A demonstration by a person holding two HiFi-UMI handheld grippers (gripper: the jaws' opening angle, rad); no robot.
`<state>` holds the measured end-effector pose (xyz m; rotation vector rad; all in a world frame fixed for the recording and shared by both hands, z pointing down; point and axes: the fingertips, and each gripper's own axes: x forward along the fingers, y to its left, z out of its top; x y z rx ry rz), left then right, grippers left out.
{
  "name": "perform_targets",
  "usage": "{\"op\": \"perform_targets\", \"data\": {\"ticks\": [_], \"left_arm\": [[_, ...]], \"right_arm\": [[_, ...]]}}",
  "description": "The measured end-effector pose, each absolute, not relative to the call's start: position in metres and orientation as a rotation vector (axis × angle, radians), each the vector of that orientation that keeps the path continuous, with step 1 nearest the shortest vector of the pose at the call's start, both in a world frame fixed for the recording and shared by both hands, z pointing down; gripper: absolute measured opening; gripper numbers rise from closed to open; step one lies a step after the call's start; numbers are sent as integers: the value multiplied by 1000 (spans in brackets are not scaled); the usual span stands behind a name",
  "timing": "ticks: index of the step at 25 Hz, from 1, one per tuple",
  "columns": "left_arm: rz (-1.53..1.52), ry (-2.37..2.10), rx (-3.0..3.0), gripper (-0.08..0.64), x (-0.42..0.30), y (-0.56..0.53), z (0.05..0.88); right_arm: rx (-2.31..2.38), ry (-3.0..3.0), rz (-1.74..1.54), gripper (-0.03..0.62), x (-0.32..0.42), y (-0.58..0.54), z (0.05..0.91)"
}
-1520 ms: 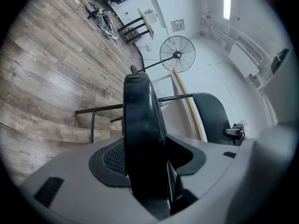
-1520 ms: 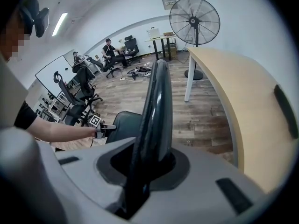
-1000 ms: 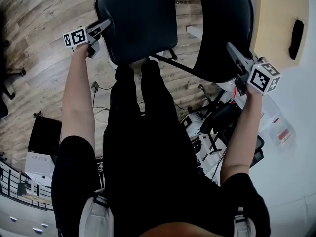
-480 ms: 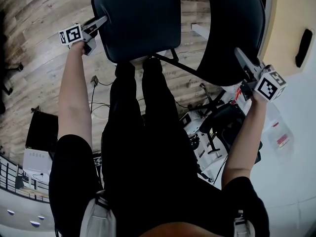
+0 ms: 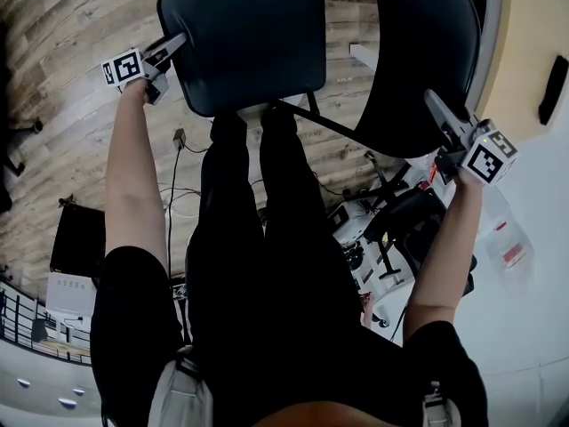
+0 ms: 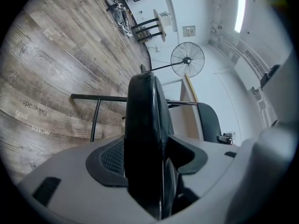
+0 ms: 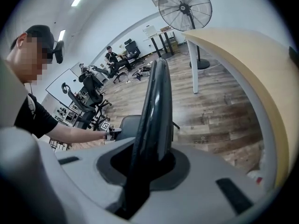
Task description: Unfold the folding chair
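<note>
While the right gripper (image 5: 432,101) pinches the backrest (image 5: 418,52) at 2 o'clock to steady it, the left gripper (image 5: 180,42) at 10 o'clock has just been spreading its fingers round the seat (image 5: 249,38).

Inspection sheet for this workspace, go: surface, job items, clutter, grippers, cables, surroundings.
Surface: wood-plank floor.
Job's things: folding chair, seat angled away from the backrest, with frame tubes between them.
Clutter: office chair and black box beside the person's legs.
Grippers: left gripper has just been opening, seat edge between its jaws, pads apparently no longer pressing; right gripper is shut on the backrest edge.
Cables: loose cable on the floor.
Surroundings: light wooden table, standing fan, seated person far off.
</note>
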<state>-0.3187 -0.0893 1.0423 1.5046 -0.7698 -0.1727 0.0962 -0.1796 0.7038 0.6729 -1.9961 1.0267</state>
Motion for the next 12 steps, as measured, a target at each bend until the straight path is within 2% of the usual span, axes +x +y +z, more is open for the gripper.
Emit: {"op": "perform_targets", "data": {"ticks": [12], "left_arm": [[-158, -850, 1472, 262, -329, -83, 1050]], "right_arm": [[685, -2012, 1099, 63, 82, -171, 701]]}}
